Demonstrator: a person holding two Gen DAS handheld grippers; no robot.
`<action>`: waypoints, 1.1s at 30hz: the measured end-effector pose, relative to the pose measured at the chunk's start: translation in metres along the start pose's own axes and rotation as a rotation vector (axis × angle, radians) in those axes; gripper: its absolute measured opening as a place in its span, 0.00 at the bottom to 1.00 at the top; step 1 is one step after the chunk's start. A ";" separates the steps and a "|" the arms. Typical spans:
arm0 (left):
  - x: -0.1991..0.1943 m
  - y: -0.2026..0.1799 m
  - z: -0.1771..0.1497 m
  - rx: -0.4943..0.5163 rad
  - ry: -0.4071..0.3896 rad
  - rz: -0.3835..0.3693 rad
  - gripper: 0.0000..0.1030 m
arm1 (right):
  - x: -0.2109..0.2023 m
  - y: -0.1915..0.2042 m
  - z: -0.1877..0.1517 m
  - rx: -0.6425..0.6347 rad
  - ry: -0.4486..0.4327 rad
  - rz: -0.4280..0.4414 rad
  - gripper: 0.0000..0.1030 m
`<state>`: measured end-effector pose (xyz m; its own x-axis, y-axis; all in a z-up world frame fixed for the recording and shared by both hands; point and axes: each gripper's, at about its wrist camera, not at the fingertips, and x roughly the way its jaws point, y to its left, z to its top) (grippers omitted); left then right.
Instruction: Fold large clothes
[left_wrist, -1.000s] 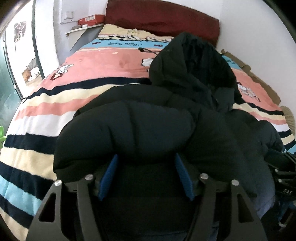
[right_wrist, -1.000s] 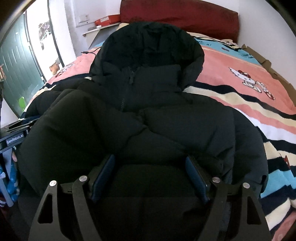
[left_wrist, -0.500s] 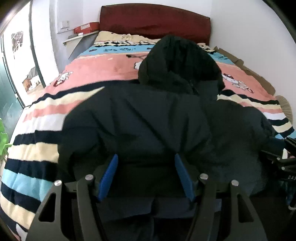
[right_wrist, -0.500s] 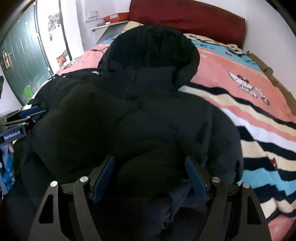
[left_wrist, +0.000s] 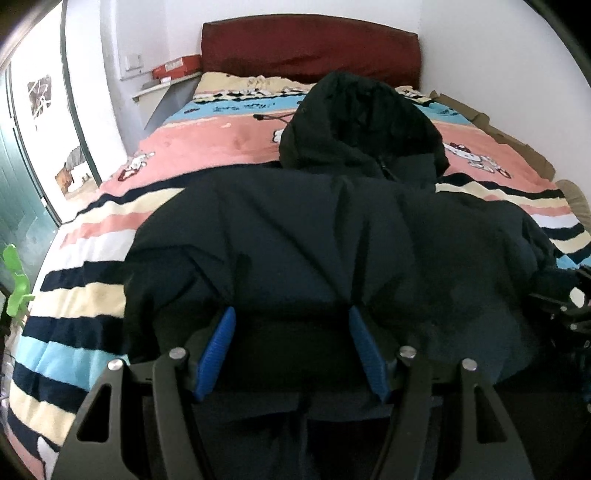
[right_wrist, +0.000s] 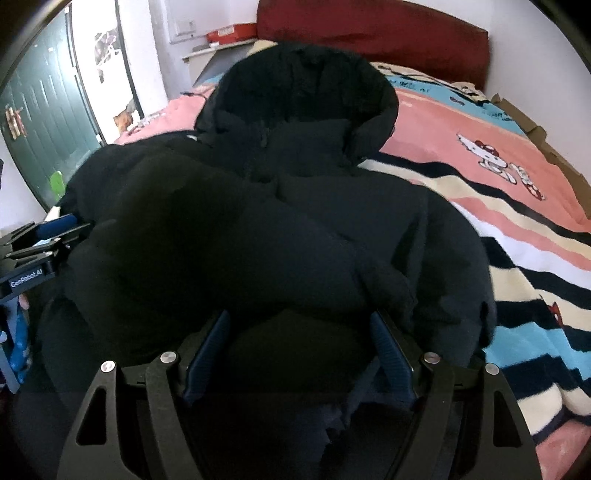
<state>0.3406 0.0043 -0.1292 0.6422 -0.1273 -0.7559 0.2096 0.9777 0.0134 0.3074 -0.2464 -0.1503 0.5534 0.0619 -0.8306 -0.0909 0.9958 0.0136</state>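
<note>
Black puffer jacket (left_wrist: 332, 236), hooded, spread across a striped cartoon-print blanket (left_wrist: 92, 266) on a bed with a dark red headboard (left_wrist: 310, 44). Hood (left_wrist: 362, 122) flat and pointing toward the headboard. Lower part of the jacket doubled up over the chest, leaving a thick rounded roll near the foot of the bed. Sleeves not clearly visible, probably tucked inside the bundle, though not possible to confirm.

Judged progress: about midway. Bottom-to-top fold apparently brought over, but bundle puffy, uneven and not yet pressed flat. Likely left to do: lay the fold down, deal with the hood, compact into a tidy packet.

Left gripper (left_wrist: 291, 347) partly spread, roughly halfway, blue pads (left_wrist: 218, 350) on either side of a thick bunch of jacket fabric at the near edge. Fabric filling the gap and bulging over the tips, so read as clamped on the jacket.

Right gripper (right_wrist: 299, 354) set somewhat wider, dark blue pads (right_wrist: 391, 358) likewise flanking a fat fold of the same jacket, fabric packed between them, read as gripping it.

Each gripper glimpsed at the edge of the other's view, both at the jacket's near hem, side by side.
</note>
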 end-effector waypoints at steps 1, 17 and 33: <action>-0.001 -0.002 -0.002 0.007 -0.002 0.006 0.61 | -0.002 -0.001 -0.003 -0.002 -0.001 -0.001 0.74; 0.011 -0.001 -0.010 0.004 -0.001 0.007 0.63 | 0.019 -0.008 -0.014 0.022 0.048 0.003 0.76; -0.012 -0.003 -0.014 0.024 0.012 0.068 0.63 | 0.002 -0.017 -0.022 0.061 0.038 -0.012 0.76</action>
<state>0.3223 0.0049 -0.1292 0.6466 -0.0581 -0.7606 0.1829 0.9798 0.0806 0.2918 -0.2645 -0.1641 0.5219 0.0486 -0.8516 -0.0334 0.9988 0.0365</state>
